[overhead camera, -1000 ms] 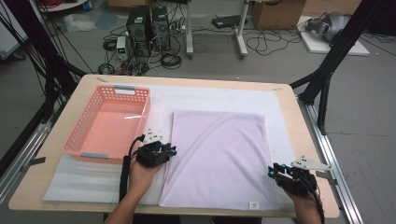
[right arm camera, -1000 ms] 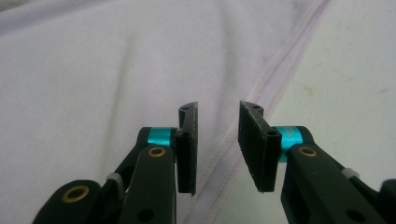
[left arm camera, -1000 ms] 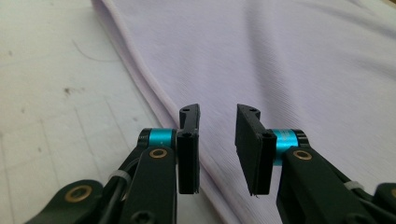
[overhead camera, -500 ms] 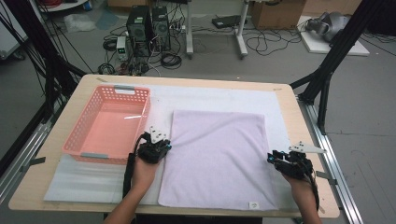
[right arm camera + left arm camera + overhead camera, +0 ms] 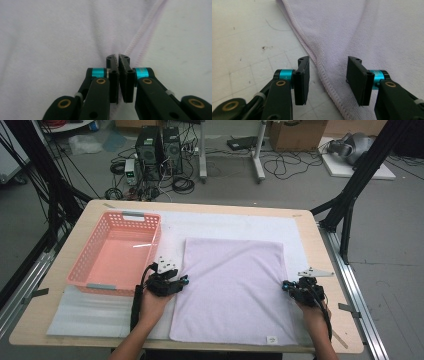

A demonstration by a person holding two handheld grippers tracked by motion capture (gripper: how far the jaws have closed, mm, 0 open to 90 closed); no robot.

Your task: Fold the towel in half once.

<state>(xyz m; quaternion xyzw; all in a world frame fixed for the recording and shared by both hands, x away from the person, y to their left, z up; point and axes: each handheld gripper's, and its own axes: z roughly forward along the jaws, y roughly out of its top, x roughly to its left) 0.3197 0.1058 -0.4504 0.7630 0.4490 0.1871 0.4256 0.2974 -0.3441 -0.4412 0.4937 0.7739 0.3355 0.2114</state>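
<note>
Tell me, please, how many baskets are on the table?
1. The pink basket stands on the left part of the table, beside the towel and just beyond the left gripper. It looks empty; none seems hidden.

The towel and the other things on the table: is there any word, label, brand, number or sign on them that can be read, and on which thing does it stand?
No text can be read in these pictures.
towel: a small white tag sits near its front edge; any print on it is too small to read.
basket: no label to be seen.
left gripper and right gripper: no marking that can be read.
</note>
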